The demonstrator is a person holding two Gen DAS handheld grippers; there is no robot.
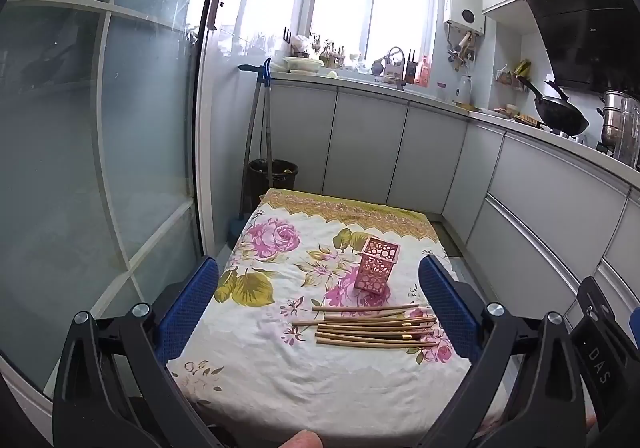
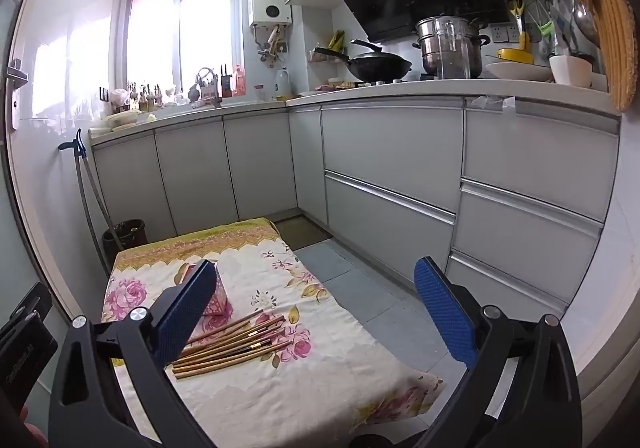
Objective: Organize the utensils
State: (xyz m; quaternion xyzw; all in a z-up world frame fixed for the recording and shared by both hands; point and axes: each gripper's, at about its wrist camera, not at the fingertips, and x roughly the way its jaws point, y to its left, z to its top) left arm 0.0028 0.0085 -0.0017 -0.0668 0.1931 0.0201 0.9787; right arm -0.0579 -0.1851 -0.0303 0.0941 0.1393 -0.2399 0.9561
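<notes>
Several wooden chopsticks [image 1: 372, 328] lie in a loose pile on a floral cloth [image 1: 260, 364], their tips pointing right. A pink perforated holder [image 1: 378, 266] stands upright just behind them. My left gripper [image 1: 320, 312] is open and empty, held above the near part of the cloth. In the right wrist view the chopsticks [image 2: 236, 344] lie low left, and the holder [image 2: 218, 298] is partly hidden behind my left finger. My right gripper [image 2: 316, 312] is open and empty, above the cloth's right side [image 2: 320, 388].
The cloth covers a low table in a narrow kitchen. A glass door [image 1: 100, 168] stands on the left, grey cabinets [image 2: 400, 188] on the right. A black bin [image 1: 273, 174] and mop handles stand beyond the table. The counter holds a wok [image 2: 378, 64] and pots.
</notes>
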